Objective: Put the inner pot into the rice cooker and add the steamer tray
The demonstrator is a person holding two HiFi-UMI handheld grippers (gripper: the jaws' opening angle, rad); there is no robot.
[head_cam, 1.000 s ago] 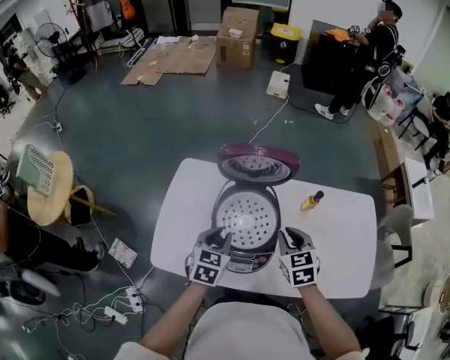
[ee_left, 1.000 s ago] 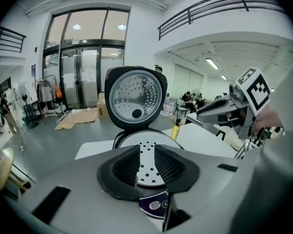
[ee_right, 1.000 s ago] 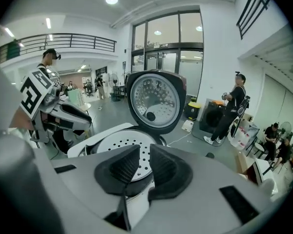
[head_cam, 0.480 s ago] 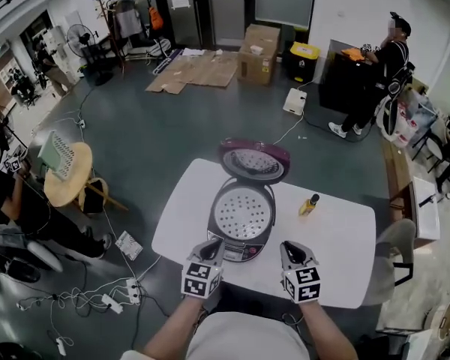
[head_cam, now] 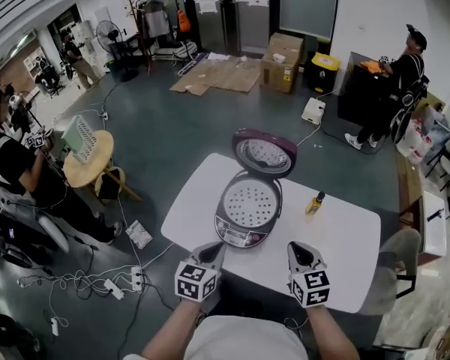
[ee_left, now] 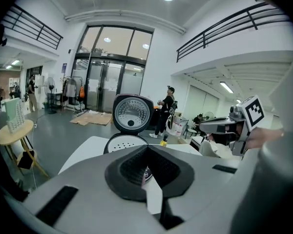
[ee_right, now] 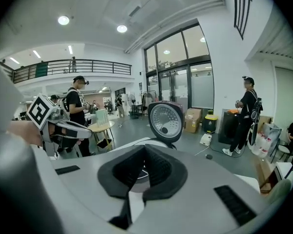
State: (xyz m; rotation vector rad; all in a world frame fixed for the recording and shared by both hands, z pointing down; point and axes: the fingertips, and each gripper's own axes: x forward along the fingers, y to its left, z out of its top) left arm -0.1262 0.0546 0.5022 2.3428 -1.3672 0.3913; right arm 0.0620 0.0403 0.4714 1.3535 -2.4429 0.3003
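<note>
- Head view: we see the rice cooker (head_cam: pixel 244 214) standing on the white table (head_cam: pixel 345 238) with its lid (head_cam: pixel 264 153) swung up and open on the far side.
- The perforated steamer tray (head_cam: pixel 250 202) sits in the cooker's open top and covers it; we cannot make out the inner pot beneath it.
- The left gripper (head_cam: pixel 212 252) hangs over the table's near edge, just short of the cooker's front and clear of it.
- In the left gripper view, its jaws are pressed together with nothing between them, and the cooker's raised lid (ee_left: pixel 132 113) shows beyond them.
- The right gripper (head_cam: pixel 298 250) is level with the left, near the cooker's right front and apart from it.
- In the right gripper view, its jaws have just been closing and now meet, with nothing between them; the lid (ee_right: pixel 166 120) stands ahead.
- A small yellow bottle (head_cam: pixel 313 202) stands on the table to the right of the cooker, apart from it.
- Flattened cardboard (head_cam: pixel 223 76) lies on the floor well beyond the table.
</note>
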